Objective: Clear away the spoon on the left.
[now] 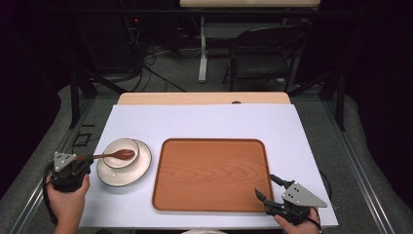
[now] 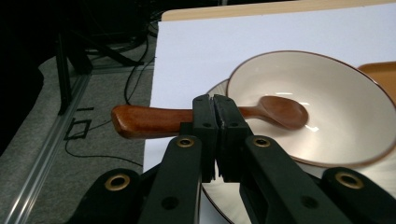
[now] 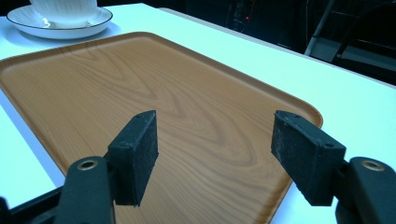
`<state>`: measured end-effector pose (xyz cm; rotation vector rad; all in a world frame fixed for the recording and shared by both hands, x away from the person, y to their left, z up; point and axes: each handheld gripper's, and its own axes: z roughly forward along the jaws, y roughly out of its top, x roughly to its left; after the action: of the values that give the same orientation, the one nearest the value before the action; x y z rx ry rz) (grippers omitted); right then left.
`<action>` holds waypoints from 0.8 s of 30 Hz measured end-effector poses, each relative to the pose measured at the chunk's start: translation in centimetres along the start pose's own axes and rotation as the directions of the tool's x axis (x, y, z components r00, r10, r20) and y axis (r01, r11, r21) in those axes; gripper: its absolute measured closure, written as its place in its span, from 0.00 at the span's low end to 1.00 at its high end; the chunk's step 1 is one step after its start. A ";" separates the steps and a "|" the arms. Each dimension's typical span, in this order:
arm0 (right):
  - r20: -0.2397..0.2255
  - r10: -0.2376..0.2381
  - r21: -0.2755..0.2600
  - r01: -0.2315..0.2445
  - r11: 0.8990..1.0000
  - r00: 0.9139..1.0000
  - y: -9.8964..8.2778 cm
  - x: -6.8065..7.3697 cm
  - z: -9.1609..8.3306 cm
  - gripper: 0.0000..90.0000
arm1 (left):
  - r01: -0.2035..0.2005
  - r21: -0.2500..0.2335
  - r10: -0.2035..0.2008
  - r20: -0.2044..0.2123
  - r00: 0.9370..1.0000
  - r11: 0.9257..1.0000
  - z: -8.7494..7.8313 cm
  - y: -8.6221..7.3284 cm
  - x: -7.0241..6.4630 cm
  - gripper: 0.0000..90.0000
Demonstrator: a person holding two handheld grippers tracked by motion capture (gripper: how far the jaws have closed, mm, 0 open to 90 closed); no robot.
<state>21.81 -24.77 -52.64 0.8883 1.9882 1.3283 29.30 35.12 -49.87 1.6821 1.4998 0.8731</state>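
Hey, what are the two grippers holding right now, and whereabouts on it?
The left gripper is clamped on the brown wooden spoon at mid-handle. The right gripper is open over the wooden tray, holding nothing.

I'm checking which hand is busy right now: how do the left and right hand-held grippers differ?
The left hand-held gripper is shut on the wooden spoon, clamping its handle; the right hand-held gripper stands open and holds nothing. The left is beside the bowl on its saucer, the spoon's head lying in the bowl; the right is at the wooden tray, at its near right corner. Both have black jaws.
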 end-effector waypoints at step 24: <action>-0.004 0.008 0.000 -0.008 1.000 1.000 0.0 -0.1 0.0 0.35 | 0.177 -0.044 -0.173 0.084 0.981 0.983 1.1 1.9 0.9 0.81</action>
<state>21.86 -24.81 -52.65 0.8953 1.9892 1.3357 31.26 35.76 -48.80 1.5044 1.5324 0.7354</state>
